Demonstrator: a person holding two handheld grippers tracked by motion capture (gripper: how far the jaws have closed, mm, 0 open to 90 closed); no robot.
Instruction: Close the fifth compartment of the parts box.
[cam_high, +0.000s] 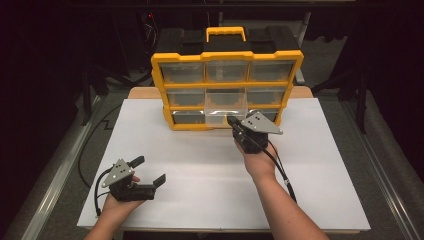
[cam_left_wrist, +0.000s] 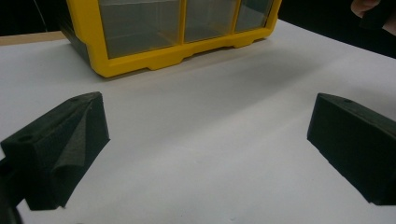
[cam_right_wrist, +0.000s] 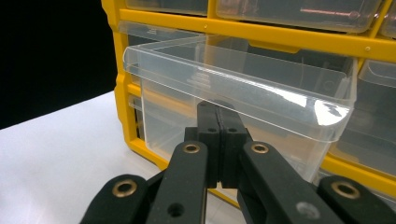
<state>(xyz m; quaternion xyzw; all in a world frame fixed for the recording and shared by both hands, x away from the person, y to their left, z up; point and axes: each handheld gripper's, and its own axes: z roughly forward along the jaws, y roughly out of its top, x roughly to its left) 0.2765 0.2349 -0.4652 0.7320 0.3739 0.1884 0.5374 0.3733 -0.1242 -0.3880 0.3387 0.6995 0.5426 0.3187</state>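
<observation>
A yellow organizer (cam_high: 227, 90) with clear drawers stands at 12 o'clock on the white worktop (cam_high: 200, 170). Its middle clear drawer (cam_right_wrist: 233, 93) is pulled partway out of the frame, toward the person. The right gripper (cam_high: 233, 122) sits at the drawer's front, at about 1 o'clock from the worktop's middle. In the right gripper view its jaws are pressed together, tips touching the drawer's front wall just under the rim; whether they pinch any part of it I cannot tell. The left gripper (cam_high: 148, 171) rests at 8 o'clock, well apart from the organizer, its jaws spread wide over bare worktop, with the organizer's lower corner (cam_left_wrist: 140, 60) ahead at 11 o'clock.
</observation>
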